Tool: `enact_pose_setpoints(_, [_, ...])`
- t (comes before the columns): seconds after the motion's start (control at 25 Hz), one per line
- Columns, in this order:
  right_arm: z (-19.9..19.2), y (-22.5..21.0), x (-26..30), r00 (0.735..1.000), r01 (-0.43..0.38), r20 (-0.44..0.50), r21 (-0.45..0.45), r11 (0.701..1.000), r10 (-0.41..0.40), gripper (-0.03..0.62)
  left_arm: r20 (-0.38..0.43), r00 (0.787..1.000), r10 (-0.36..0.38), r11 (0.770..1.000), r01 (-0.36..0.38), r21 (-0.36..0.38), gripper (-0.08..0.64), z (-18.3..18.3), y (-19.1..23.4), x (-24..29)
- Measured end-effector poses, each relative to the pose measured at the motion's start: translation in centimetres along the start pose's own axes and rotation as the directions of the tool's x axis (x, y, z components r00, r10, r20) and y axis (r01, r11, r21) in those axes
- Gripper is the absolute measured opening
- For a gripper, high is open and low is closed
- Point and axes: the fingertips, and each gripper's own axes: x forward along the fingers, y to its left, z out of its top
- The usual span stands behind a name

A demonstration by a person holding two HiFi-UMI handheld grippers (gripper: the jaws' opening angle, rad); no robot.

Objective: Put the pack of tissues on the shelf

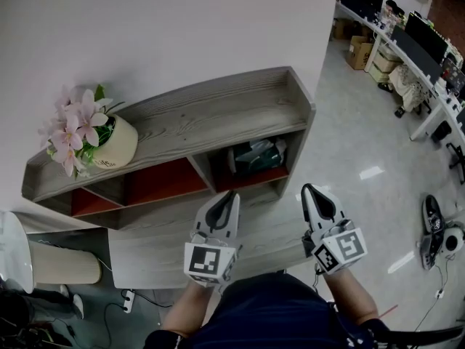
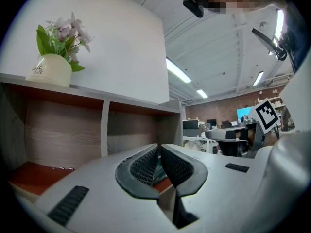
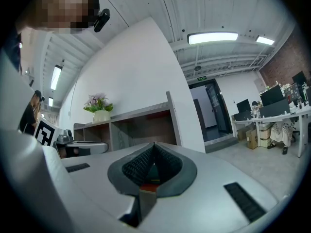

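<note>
The pack of tissues (image 1: 256,155), greenish with a clear wrap, lies inside the right compartment of the wooden shelf (image 1: 211,115), on its red floor. My left gripper (image 1: 231,195) hovers in front of the shelf's lower edge, jaws shut with nothing between them; its own view shows the tips (image 2: 159,146) pressed together. My right gripper (image 1: 309,189) hangs beside it, to the right, also shut and empty, tips (image 3: 154,143) touching. A sliver of the green pack (image 2: 158,172) shows through the gap behind the left jaws.
A cream pot of pink flowers (image 1: 109,142) stands on the shelf's top at the left. A white wall backs the shelf. Desks with monitors (image 1: 414,35) line the far right, shoes (image 1: 432,217) lie on the glossy floor, and a pale cylinder (image 1: 62,264) sits at lower left.
</note>
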Motion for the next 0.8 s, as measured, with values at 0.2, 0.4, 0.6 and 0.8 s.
enact_pose_setpoints(0.2, [0.0, -0.1, 0.0, 1.000, 0.010, -0.001, -0.009, 1.000, -0.010, 0.011, -0.005, 1.000, 0.004, 1.000, -0.004, 0.012, 0.034, -0.1, 0.6, -0.2])
enact_pose_setpoints(0.4, [-0.2, -0.4, -0.4, 1.000, 0.029, -0.008, -0.002, 1.000, -0.029, 0.011, -0.013, 1.000, 0.013, 1.000, -0.013, 0.007, 0.034, -0.2, 1.2, -0.3])
enact_pose_setpoints(0.6, [-0.3, 0.2, -0.3, 1.000, 0.017, -0.013, -0.007, 1.000, -0.017, 0.011, -0.012, 1.000, -0.002, 1.000, 0.002, 0.012, 0.034, -0.2, 0.9, -0.1])
enact_pose_setpoints(0.8, [-0.4, 0.2, -0.4, 1.000, 0.021, -0.019, -0.002, 1.000, -0.021, 0.011, -0.018, 1.000, -0.013, 1.000, 0.013, 0.014, 0.034, -0.5, 0.7, 0.0])
